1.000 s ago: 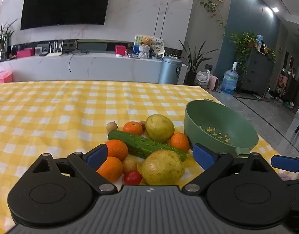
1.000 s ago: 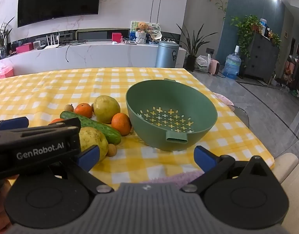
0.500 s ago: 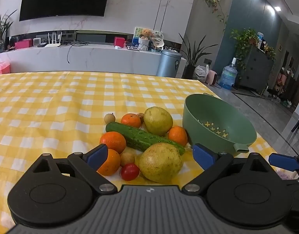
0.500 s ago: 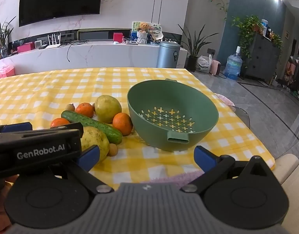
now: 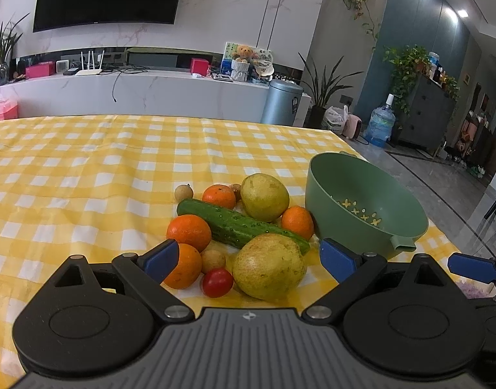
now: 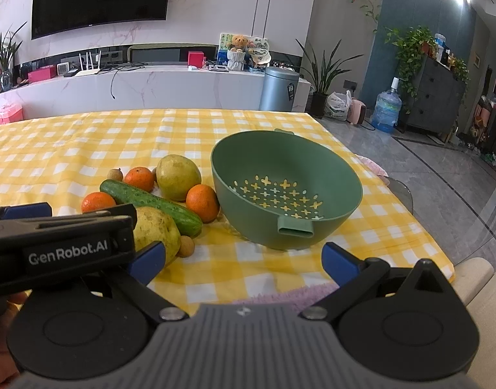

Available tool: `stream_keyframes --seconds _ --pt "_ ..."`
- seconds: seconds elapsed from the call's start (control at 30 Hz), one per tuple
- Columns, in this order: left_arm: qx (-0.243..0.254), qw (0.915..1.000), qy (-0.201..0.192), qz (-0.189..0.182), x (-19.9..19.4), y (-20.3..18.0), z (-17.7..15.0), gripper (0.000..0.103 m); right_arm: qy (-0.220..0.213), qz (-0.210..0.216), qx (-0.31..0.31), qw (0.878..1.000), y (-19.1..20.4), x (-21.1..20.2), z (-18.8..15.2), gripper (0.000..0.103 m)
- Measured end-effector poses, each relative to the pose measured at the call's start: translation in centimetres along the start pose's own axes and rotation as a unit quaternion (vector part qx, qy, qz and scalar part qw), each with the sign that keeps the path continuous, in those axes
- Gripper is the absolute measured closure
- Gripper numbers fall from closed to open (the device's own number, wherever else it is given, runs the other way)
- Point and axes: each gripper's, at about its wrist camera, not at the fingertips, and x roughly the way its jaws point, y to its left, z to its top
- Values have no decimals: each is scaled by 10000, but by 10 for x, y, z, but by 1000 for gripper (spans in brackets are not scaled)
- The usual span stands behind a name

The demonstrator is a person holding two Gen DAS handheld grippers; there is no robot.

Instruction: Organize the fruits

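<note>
Fruits point(image 5: 241, 230) in a small pile on the yellow checked cloth point(image 5: 86, 168), just left of the green bowl point(image 6: 286, 191)

In the pile: two big yellow-green pears, one near point(image 5: 269, 270) and one far point(image 5: 264, 197), four oranges point(image 5: 189, 231), a long green cucumber point(image 5: 238, 223) lying across the middle, a little red tomato point(image 5: 216, 282), and a few small brown round fruits point(image 5: 213, 260)

Nothing in the bowl but the little cross-shaped holes in its bottom

Not one fruit moved into it, as far as the pictures show, so probably right at the start, with the whole pile left to sort

Left gripper point(image 5: 248, 256) low and close to the pile, blue fingers point(image 5: 160, 256) spread wide, holding nothing, the near pear and the tomato sitting between them, one orange point(image 5: 181, 265) right by the left finger

Right gripper point(image 6: 243, 259) in front of the bowl, fingers point(image 6: 340, 261) also spread wide, holding nothing, only cloth between them

Likely next: close on the near pear and carry it over to the bowl

Round fruits, so easy to roll away if bumped
</note>
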Motion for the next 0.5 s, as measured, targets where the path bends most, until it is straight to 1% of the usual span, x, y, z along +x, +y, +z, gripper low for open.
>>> stream_keyframes --seconds 0.3,0.5 --pt "-58 9999 77 -61 -1 2 1 0 -32 -21 -16 10000 1 0 -1 4" --pt "-67 10000 14 -51 -3 1 1 0 -77 8 -5 10000 1 -4 -2 4"
